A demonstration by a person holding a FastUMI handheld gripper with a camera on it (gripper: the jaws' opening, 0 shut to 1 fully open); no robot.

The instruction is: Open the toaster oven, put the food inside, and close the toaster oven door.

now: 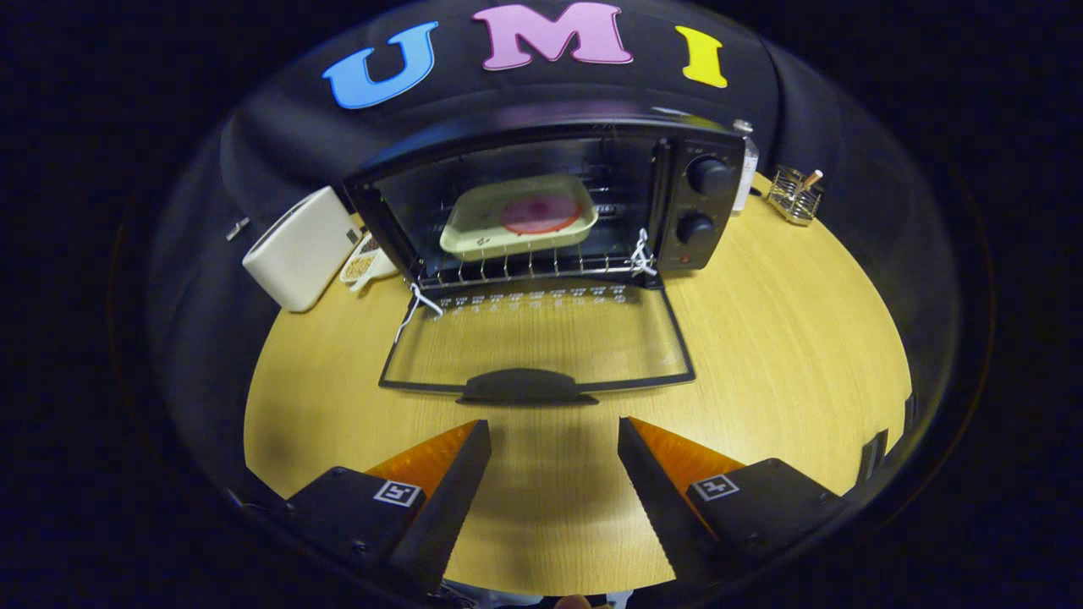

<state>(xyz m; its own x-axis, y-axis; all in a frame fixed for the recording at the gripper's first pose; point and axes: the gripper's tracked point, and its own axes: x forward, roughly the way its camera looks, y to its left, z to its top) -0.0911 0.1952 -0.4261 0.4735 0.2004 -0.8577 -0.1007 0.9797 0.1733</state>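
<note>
At the bottom of the frame the gripper (554,436) hangs over the wooden table (804,338) with its two fingers spread wide and nothing between them; only bare tabletop shows in the gap. The fingers' rear parts are cut off by the lower rim of the view.

Just beyond the fingertips, in the middle of the frame, the oven door (541,342) lies folded down flat toward the gripper, its dark handle (525,387) nearest the fingers. The door's glass lets the table grain show through, so the pane itself is hard to read. A row of small pale markings runs along its hinge edge, too small to make out.

Above the door, at upper centre, the toaster oven (550,199) stands open. Inside, on the wire rack (533,266), sits a pale tray (516,216) carrying a round pink food (540,213); what kind of food it is cannot be told. Two knobs (709,176) sit on the oven's right panel.

At the upper left a cream box (300,249) leans at the table's edge, and a small packet (364,264) is partly hidden between it and the oven. At the upper right a bottle (746,169) is half concealed behind the oven, and a small wire holder (794,196) stands near the table's rim.
</note>
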